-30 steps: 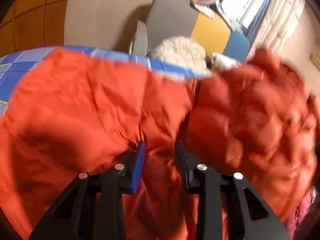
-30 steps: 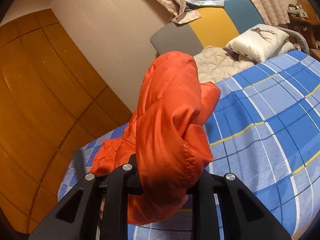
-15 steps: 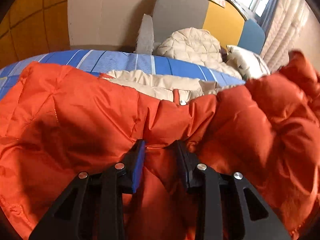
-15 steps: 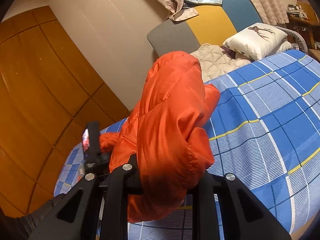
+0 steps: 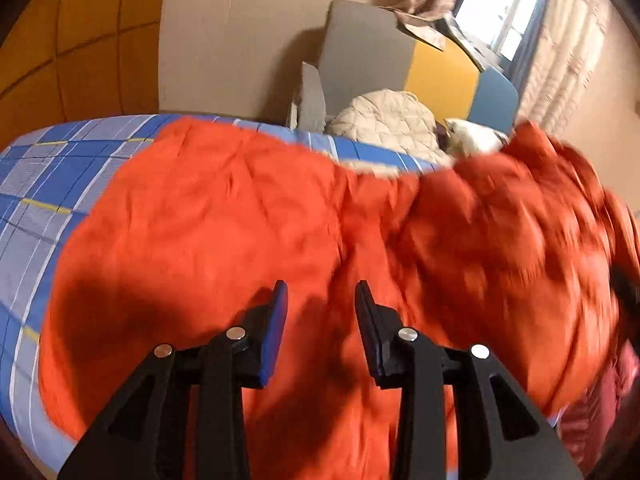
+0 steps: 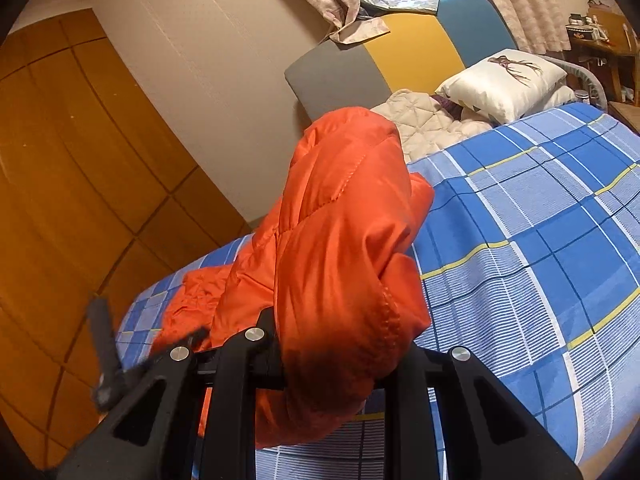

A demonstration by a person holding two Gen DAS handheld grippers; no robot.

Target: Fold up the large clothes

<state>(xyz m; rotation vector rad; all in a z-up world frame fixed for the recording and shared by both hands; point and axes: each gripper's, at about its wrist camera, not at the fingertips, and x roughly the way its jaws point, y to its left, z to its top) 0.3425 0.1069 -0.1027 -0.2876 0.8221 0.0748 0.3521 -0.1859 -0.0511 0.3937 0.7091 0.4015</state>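
Note:
An orange puffer jacket lies spread on the blue plaid bed. My left gripper is open just above the jacket, with its jaws apart and nothing between them. The jacket's right part is blurred. In the right wrist view my right gripper is shut on a bunched fold of the same orange jacket and holds it up above the bed. The fold hides the fingertips. The left gripper shows blurred at the lower left of the right wrist view.
A grey, yellow and blue headboard stands at the far end. A cream quilted blanket and a white pillow lie by it. Wooden wardrobe doors line the left. A window with curtains is at the back.
My left gripper has opened, let go of the jacket and drawn back; the jacket has dropped flatter onto the bed. My right gripper still holds its fold up, nearly unmoved.

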